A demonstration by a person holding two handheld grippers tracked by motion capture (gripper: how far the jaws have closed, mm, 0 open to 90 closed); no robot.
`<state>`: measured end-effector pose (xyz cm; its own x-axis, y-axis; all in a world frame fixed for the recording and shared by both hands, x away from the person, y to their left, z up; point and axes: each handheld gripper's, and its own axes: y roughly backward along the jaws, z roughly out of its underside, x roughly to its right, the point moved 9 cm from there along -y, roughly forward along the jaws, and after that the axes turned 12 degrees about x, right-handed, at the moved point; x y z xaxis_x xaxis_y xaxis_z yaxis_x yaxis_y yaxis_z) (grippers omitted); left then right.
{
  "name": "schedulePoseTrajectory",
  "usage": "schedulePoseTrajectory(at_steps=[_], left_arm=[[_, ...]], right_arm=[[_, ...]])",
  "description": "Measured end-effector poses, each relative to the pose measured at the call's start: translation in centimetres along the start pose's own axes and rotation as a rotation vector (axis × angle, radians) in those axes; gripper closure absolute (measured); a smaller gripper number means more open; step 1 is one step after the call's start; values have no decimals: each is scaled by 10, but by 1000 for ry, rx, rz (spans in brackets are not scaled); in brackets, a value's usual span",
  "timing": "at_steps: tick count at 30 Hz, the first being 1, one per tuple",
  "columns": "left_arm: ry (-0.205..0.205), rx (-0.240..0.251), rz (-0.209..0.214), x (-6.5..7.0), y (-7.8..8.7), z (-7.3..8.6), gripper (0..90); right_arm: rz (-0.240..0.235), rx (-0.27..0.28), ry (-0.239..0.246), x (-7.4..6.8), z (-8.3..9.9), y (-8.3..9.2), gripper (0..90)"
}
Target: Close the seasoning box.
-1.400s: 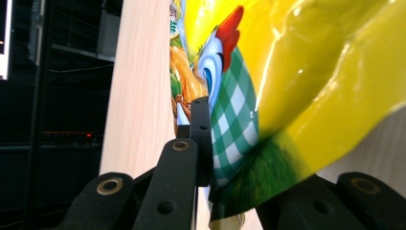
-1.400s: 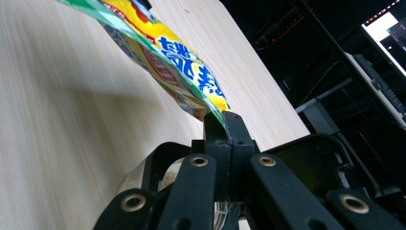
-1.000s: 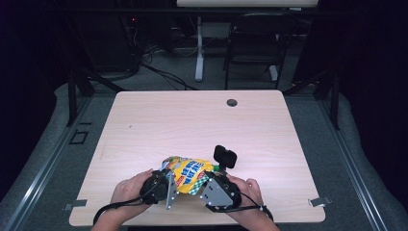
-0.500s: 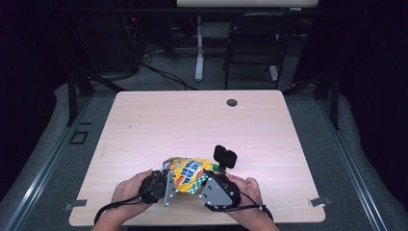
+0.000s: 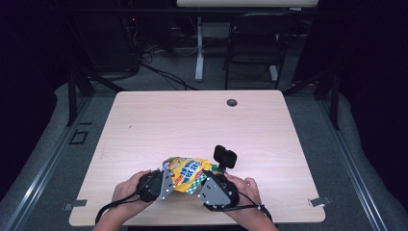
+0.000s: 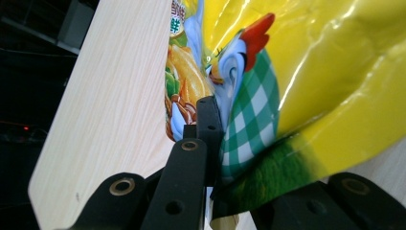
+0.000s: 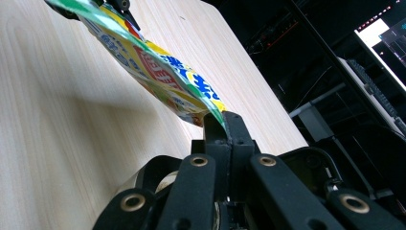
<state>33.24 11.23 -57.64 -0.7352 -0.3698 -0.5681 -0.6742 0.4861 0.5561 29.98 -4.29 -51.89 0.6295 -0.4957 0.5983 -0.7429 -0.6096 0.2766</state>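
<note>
now: both tongs clamped on the snack bag

held between the two tongs near the front edge of the counter [image 5: 144, 125], just ahead of the hands: a yellow snack bag [image 5: 188, 172] with blue lettering and a rooster print. left tongs [image 5: 163, 182] just closing, now pinched on the bag's left edge; seen along its own black jaws in the left gripper view [image 6: 213, 143], pressed together over the green-checked corner of the bag [image 6: 306, 81]. right tongs [image 5: 206, 185] clamped tight on the opposite edge; in the right gripper view [image 7: 225, 125], jaws flat together with the bag's green seam caught between them and the bag [image 7: 158, 72] stretched away, lifted off the wood. small black camera [image 5: 225, 156] standing above the right tongs. dark round hole [image 5: 232, 102] near the counter's far edge, well apart from the bag.
</note>
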Motion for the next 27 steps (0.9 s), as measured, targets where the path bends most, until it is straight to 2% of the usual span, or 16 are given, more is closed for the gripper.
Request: schedulePoseTrajectory(at_steps=[5, 12, 17, 18, 25, 26, 27], left_arm=[[44, 22, 21, 0, 0, -2, 885], [108, 50, 61, 0, -1, -1, 886], [165, 68, 85, -2, -1, 2, 887], [165, 68, 85, -2, -1, 2, 887], [234, 97, 114, -5, -2, 5, 888], [248, 101, 121, -6, -1, 6, 888], [278, 115, 120, -8, -1, 7, 888]], right_arm=[[4, 8, -5, 2, -1, 1, 900], [2, 49, -54, 5, -5, 5, 863], [17, 76, -88, 9, -5, 6, 736], [16, 77, -91, 9, -5, 6, 712], [30, 100, -119, 11, -3, 8, 615], [31, 97, -122, 12, -3, 9, 603], [35, 98, -136, 13, -1, 10, 588]])
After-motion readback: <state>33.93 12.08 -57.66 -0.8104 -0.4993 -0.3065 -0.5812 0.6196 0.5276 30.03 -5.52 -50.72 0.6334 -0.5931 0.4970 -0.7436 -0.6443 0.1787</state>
